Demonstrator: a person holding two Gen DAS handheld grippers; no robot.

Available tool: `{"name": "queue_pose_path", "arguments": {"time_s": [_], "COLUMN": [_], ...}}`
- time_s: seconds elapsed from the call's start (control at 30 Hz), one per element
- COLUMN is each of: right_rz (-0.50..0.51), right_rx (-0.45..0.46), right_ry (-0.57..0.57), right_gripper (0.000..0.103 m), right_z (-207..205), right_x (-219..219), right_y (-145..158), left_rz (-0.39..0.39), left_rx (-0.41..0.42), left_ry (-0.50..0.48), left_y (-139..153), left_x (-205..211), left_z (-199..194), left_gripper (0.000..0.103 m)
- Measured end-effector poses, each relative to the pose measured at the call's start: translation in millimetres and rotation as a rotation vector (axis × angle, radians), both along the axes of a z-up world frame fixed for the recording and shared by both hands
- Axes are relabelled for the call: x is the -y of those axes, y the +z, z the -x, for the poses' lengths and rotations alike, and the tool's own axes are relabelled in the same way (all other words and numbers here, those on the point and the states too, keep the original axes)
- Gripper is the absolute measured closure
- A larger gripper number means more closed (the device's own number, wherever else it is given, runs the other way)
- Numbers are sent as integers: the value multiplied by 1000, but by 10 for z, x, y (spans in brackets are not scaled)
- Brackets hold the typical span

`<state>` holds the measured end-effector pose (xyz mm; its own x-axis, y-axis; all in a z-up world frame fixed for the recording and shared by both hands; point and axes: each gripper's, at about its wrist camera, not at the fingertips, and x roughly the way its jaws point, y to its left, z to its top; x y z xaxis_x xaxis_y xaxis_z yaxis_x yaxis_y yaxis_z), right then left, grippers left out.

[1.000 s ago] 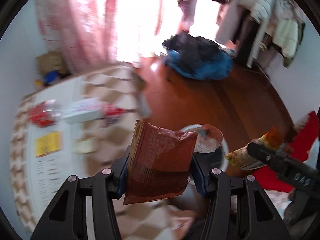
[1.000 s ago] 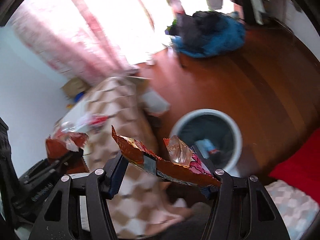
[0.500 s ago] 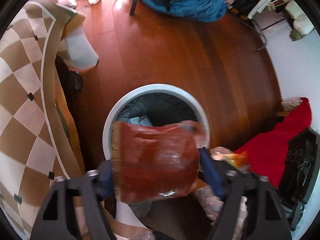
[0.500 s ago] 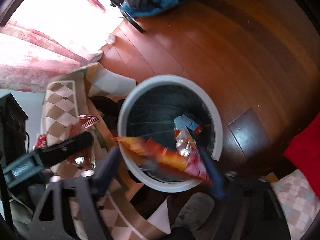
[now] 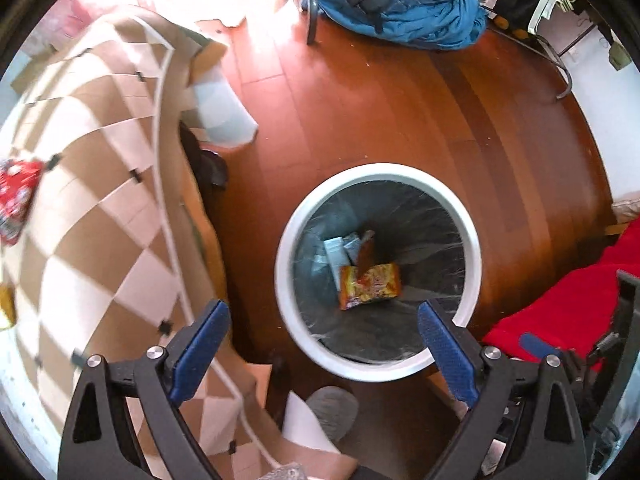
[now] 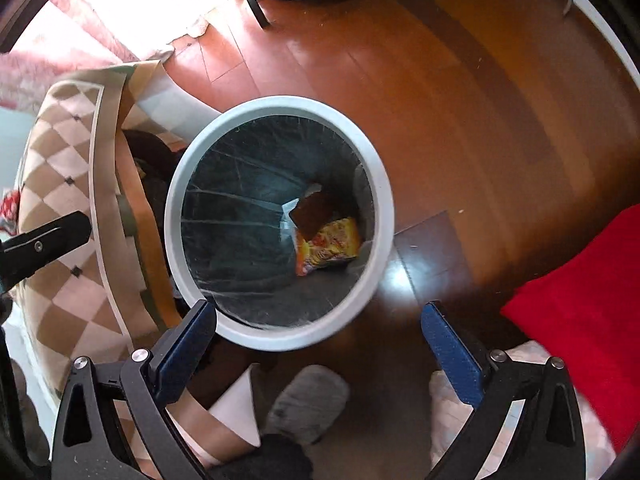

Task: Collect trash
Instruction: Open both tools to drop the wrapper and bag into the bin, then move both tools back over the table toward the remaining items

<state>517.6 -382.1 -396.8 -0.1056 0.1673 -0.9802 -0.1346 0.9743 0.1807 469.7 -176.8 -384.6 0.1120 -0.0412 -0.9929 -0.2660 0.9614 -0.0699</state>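
Note:
A round white trash bin (image 5: 472, 240) with a dark liner stands on the wooden floor, seen from above; the bin (image 6: 380, 184) also fills the middle of the right wrist view. Inside lie a yellow-orange snack wrapper (image 5: 370, 286) (image 6: 328, 246), a dark red-brown wrapper (image 5: 365, 256) (image 6: 310, 212) and pale scraps. My left gripper (image 5: 323, 344) hangs open over the bin's near rim, empty. My right gripper (image 6: 318, 344) is open too, just off the bin's near edge. A red packet (image 5: 16, 196) lies on the checkered tablecloth at far left.
A table with a brown-and-cream checkered cloth (image 5: 92, 184) stands left of the bin. A grey slipper (image 6: 306, 402) is by the bin. Red fabric (image 6: 580, 312) lies to the right. A blue-and-black pile of clothes (image 5: 400, 4) sits on a chair at the back.
Both grippers swung from the table to above the bin, opened and let their wrappers go. The red-brown and yellow-orange wrappers now lie inside the bin.

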Motion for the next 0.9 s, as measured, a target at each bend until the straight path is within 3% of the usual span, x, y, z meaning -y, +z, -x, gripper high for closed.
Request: {"name": "queue_pose_path", "arguments": {"time_s": [0.33,0.9], "right_rz": [30,-7], "right_rx": [112,283], "right_ry": [24,42], "right_gripper": [0,0], "right_z": [207,593], "right_x": [-23,6], "right_y": [741,2115], "left_rz": [-86,-91], "left_rx": [98,271], "left_ry": [-15,-20], "left_y": [528,1562], "left_x": [40,98], "left_z": [488,1139], "left_gripper": [7,7]}}
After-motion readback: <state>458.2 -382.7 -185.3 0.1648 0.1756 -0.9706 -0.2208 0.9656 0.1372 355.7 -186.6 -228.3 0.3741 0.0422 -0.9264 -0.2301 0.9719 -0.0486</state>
